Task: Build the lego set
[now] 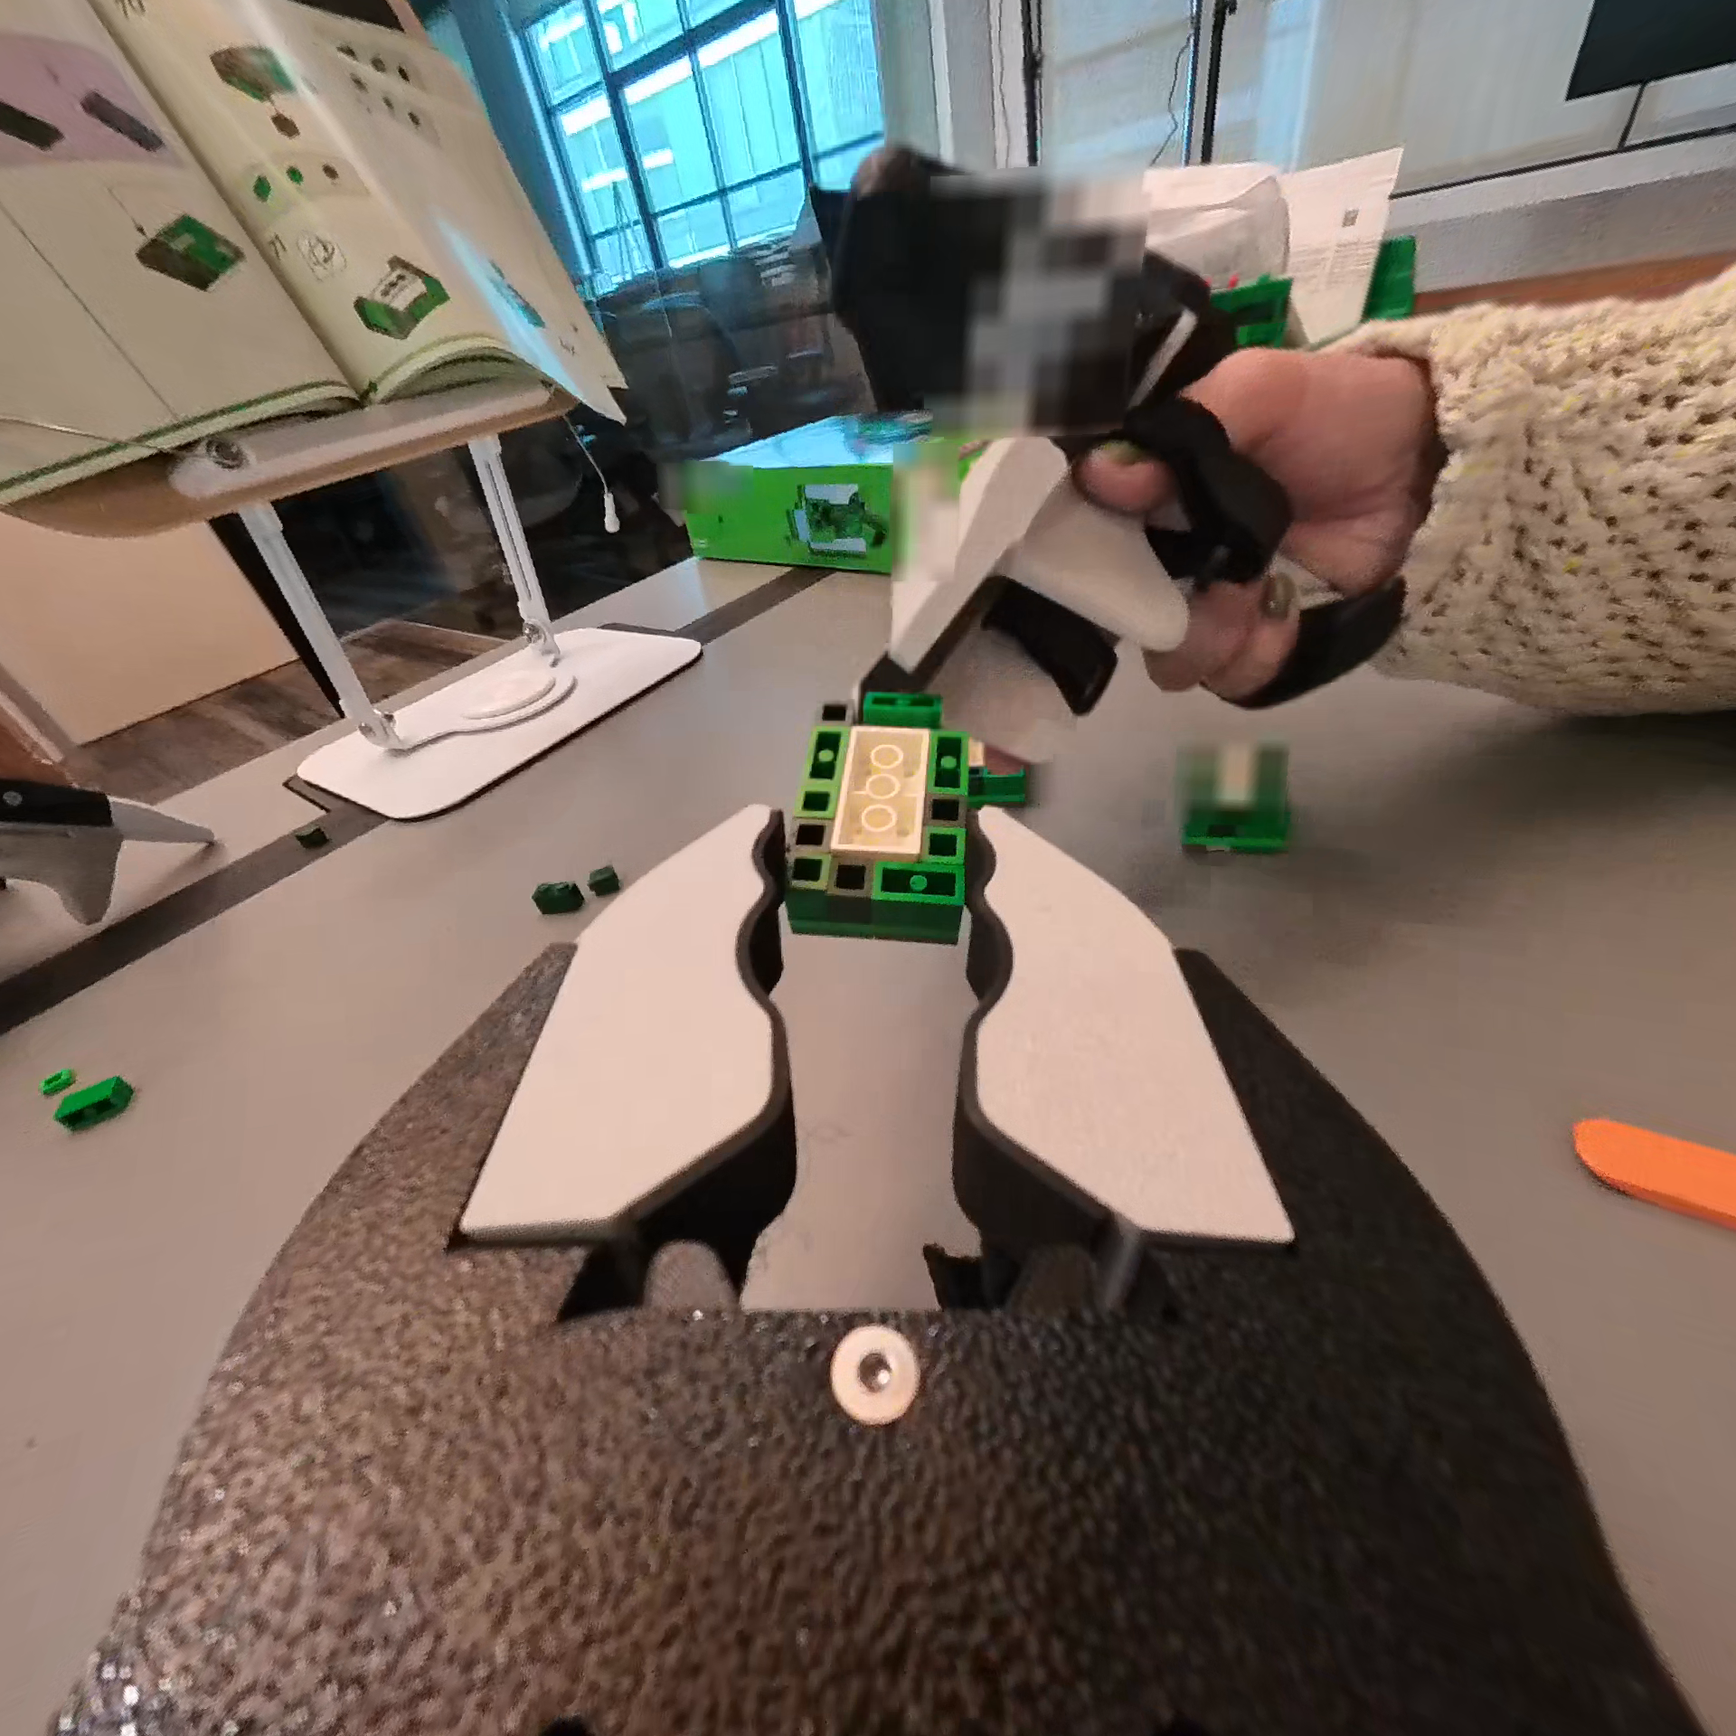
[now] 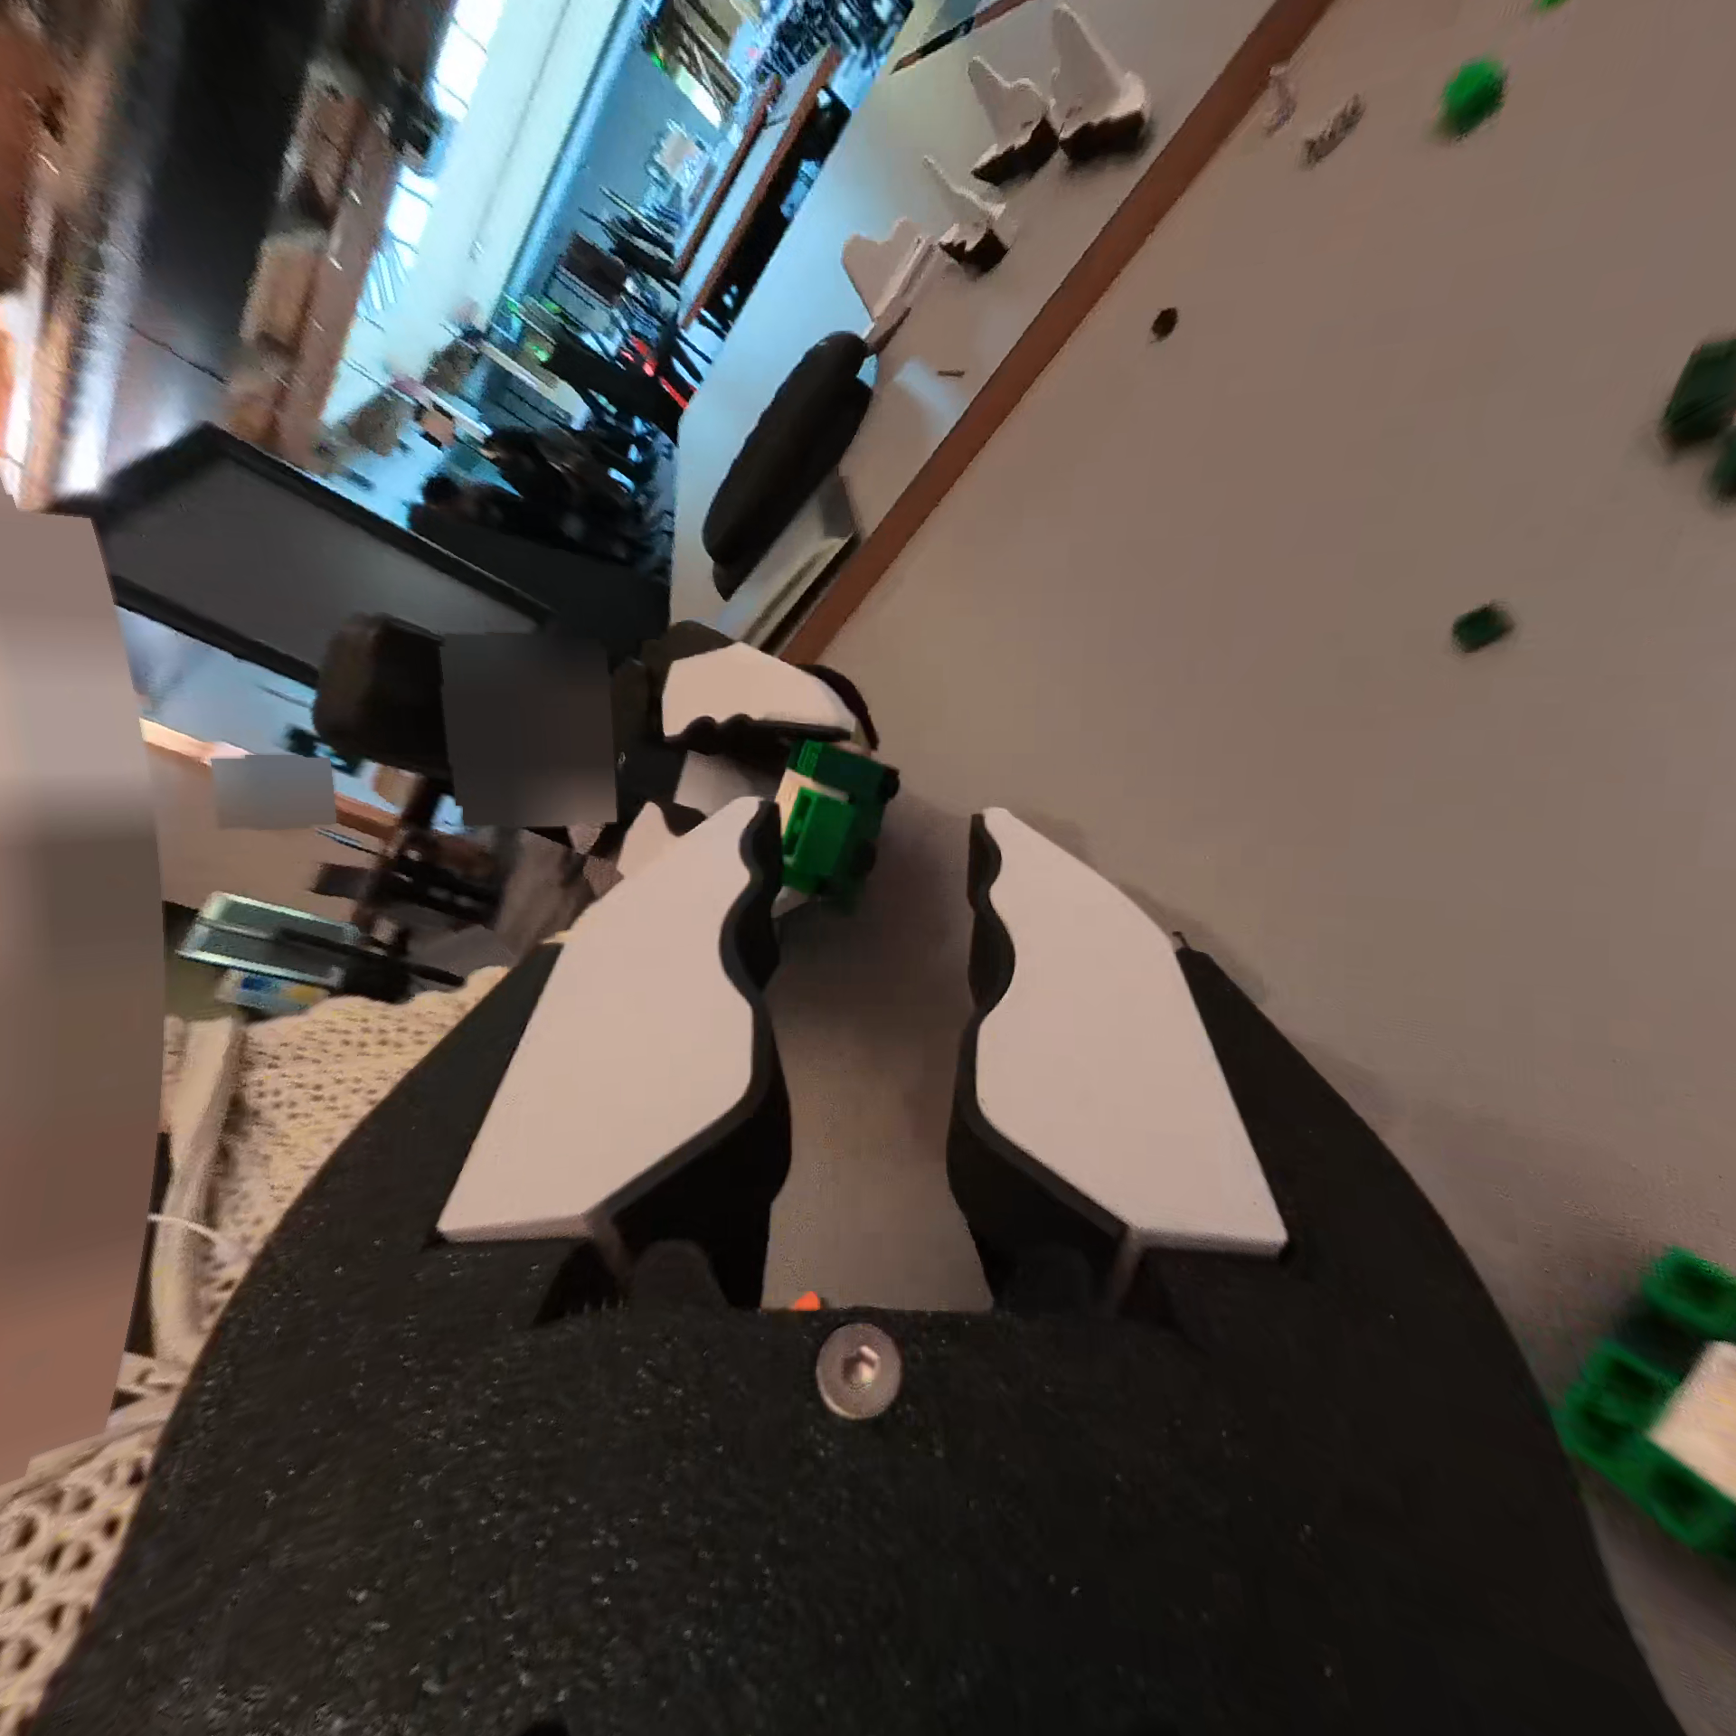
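Note:
A green brick assembly (image 1: pixel 916 888) with a white plate (image 1: pixel 878 794) on top sits between my left gripper's (image 1: pixel 878 845) two fingertips, which press on its sides just above the grey table (image 1: pixel 376 1080). My right gripper (image 1: pixel 939 723), held by a hand in a cream sleeve, reaches down from the upper right to the assembly's far end. In the right wrist view my right gripper (image 2: pixel 869 836) has its jaws apart with nothing between them. The assembly (image 2: pixel 831 827) lies by its left fingertip (image 2: pixel 742 845), clamped by the left gripper (image 2: pixel 751 742).
An instruction booklet (image 1: pixel 282 282) stands on a white stand (image 1: pixel 507 723) at the far left. A green box (image 1: pixel 789 507) is behind. Loose green pieces (image 1: pixel 94 1099) (image 1: pixel 564 892), a second green-white block (image 1: pixel 1235 798) (image 2: pixel 1653 1409) and an orange tool (image 1: pixel 1653 1174) lie around. The tips of both grippers are at nearly the same place.

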Available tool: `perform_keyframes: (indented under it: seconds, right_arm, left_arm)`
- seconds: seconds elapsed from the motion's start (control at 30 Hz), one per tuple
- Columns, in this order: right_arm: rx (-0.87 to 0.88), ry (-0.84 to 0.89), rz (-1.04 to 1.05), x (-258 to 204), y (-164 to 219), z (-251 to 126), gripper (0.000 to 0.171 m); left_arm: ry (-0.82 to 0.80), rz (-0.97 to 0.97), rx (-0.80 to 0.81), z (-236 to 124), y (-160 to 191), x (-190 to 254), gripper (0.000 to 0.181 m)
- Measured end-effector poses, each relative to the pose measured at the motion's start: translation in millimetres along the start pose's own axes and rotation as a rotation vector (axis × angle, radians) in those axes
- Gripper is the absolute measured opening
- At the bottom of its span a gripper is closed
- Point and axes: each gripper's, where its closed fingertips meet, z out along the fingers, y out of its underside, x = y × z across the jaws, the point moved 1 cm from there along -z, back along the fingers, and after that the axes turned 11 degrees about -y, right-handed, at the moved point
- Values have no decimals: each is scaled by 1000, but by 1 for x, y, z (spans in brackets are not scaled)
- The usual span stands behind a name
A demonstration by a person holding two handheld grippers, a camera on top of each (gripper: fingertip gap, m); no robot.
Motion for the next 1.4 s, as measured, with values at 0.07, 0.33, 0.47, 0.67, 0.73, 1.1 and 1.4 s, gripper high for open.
perform_keyframes:
  seconds: [0.07,0.33,0.47,0.67,0.73,1.1,1.4]
  right_arm:
    - [23,-40,50,-2,6,4,37]
    - [26,-137,129,-8,13,11,21]
    - [-5,-114,57,-10,16,10,20]
    - [-24,-108,-58,-20,24,3,20]
    - [-22,-100,-102,-21,27,0,19]
    - [-5,-147,-183,-28,38,-8,18]
    - [11,-225,-146,-36,41,-3,32]
  left_arm:
    - [5,4,-5,1,1,2,36]
    - [10,16,-2,1,0,4,36]
    - [-10,124,28,0,-3,10,36]
    - [-18,260,113,-3,-13,24,36]
    - [-22,320,122,-3,-13,28,36]
    - [19,363,201,-5,-19,43,35]
    - [25,382,246,-7,-23,47,36]
